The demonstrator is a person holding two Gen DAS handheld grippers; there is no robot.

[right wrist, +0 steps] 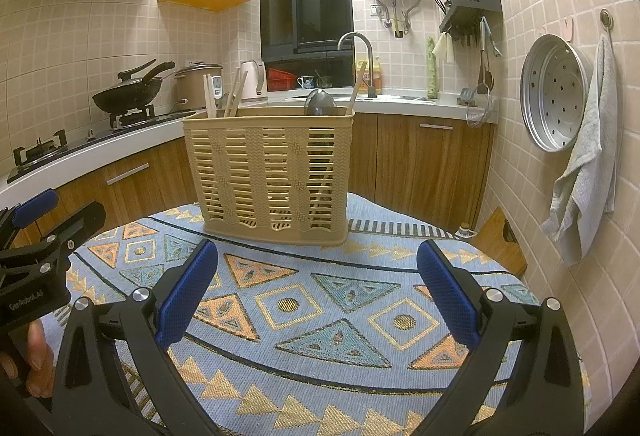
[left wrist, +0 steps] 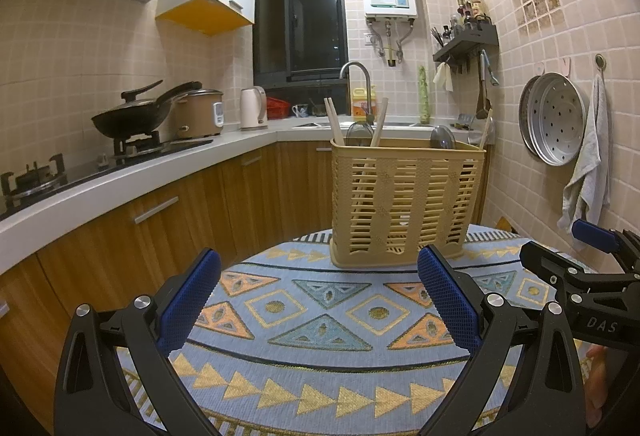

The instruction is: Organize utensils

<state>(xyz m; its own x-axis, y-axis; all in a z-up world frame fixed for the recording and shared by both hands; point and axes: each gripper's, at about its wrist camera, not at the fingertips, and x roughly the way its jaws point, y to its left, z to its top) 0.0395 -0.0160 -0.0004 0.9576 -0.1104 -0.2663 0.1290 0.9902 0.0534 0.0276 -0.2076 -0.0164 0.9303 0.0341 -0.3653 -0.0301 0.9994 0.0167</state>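
Observation:
A beige slotted utensil basket stands on the far side of a round table covered by a blue patterned cloth. Out of its top stick wooden chopsticks and metal spoons. My left gripper hangs open over the cloth, short of the basket, with nothing between its blue pads. My right gripper is open too, and holds nothing. Each gripper shows at the edge of the other's view.
A white counter with a gas hob, a wok, a rice cooker and a kettle runs along the left and back, with a sink and tap behind the basket. On the right tiled wall hang a steamer tray and a towel.

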